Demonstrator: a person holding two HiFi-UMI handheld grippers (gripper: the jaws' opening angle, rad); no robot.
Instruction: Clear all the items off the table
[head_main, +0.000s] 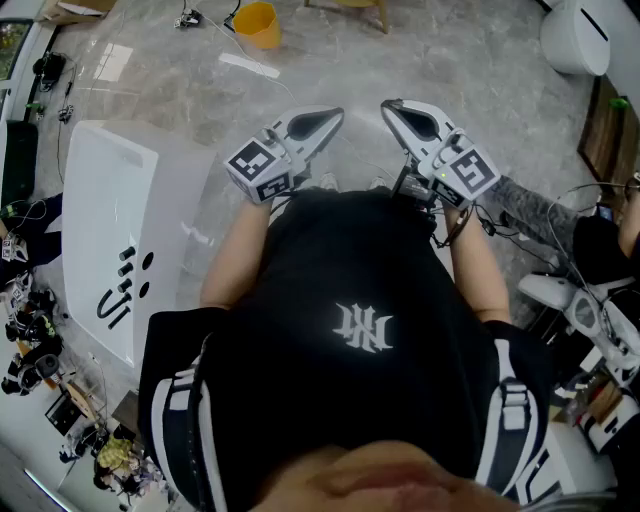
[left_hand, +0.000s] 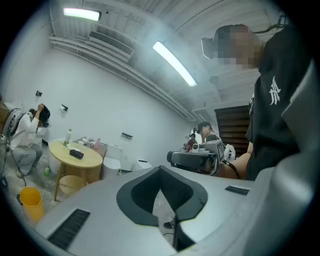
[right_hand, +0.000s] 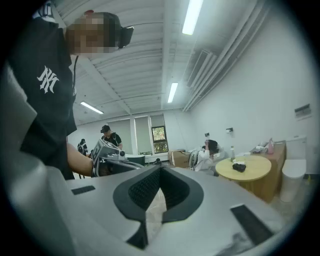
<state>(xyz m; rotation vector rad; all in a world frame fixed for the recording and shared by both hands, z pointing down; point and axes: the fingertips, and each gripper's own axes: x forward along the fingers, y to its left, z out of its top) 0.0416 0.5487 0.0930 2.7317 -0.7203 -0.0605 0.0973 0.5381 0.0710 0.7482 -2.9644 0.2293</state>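
Grey marble floor (head_main: 480, 60) ahead, with lots of open room up to a yellow bucket (head_main: 257, 24). White table (head_main: 100, 190) off to the left, long edge facing in, small black things (head_main: 125, 285) lying near its close end. Left gripper (head_main: 335, 115) and right gripper (head_main: 388, 105) side by side at the chest, jaws pressed together, nothing between.

A white worktop (head_main: 105, 200) is located left of the fingers (head_main: 318, 122); small dark items (head_main: 115, 305) are laid on it.
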